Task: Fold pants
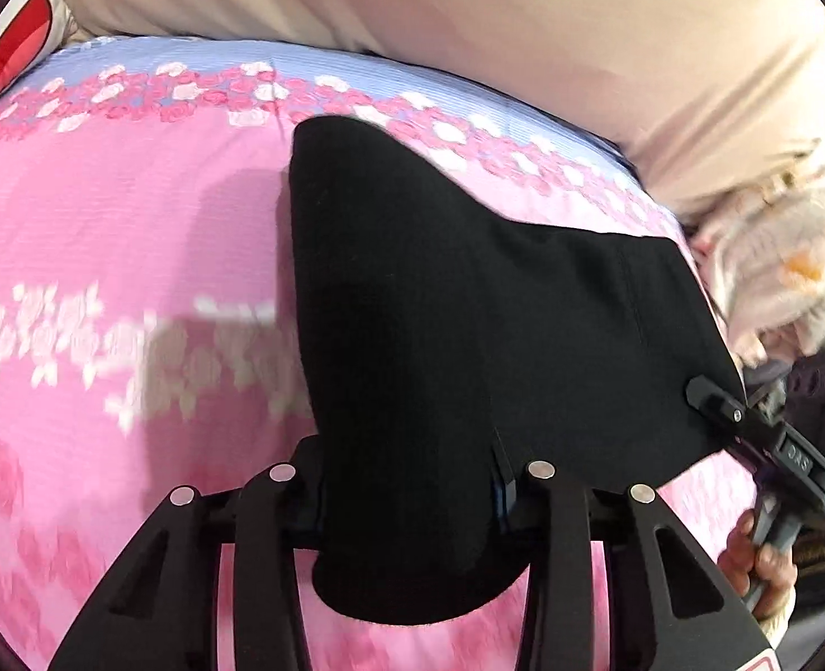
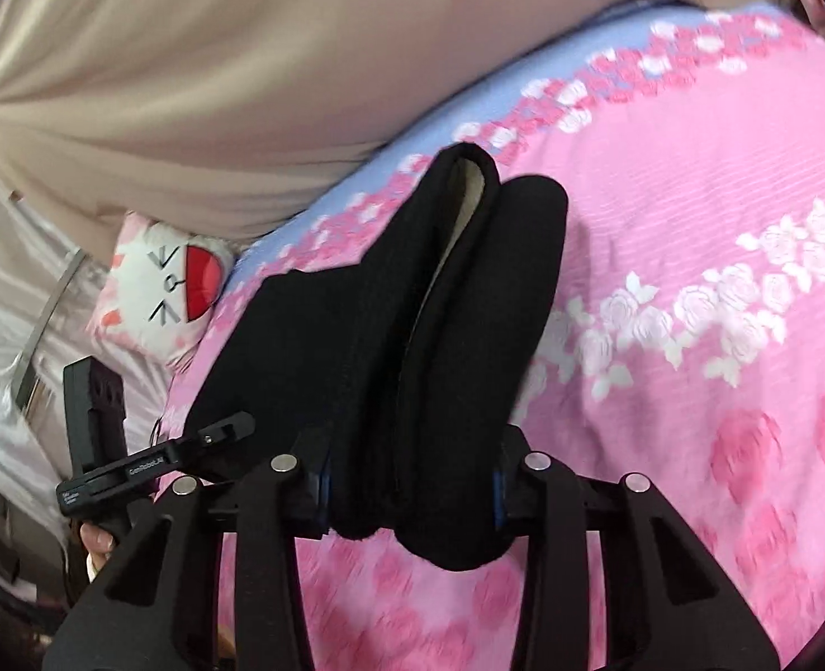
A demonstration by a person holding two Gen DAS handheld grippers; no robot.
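Observation:
The black pants (image 1: 468,302) hang lifted above a pink floral bedspread (image 1: 105,223), stretched between both grippers. My left gripper (image 1: 407,497) is shut on one bunched end of the pants. My right gripper (image 1: 720,408) shows at the right of the left wrist view, clamped on the other edge. In the right wrist view my right gripper (image 2: 412,492) is shut on thick folded layers of the pants (image 2: 412,307), whose pale lining shows at the top. My left gripper (image 2: 228,428) shows at the left there, also on the cloth.
A beige curtain (image 2: 189,84) hangs behind the bed. A white cushion with a red patch (image 2: 172,285) lies at the bed's edge. A light pile of clothes (image 1: 776,279) lies at the right in the left wrist view.

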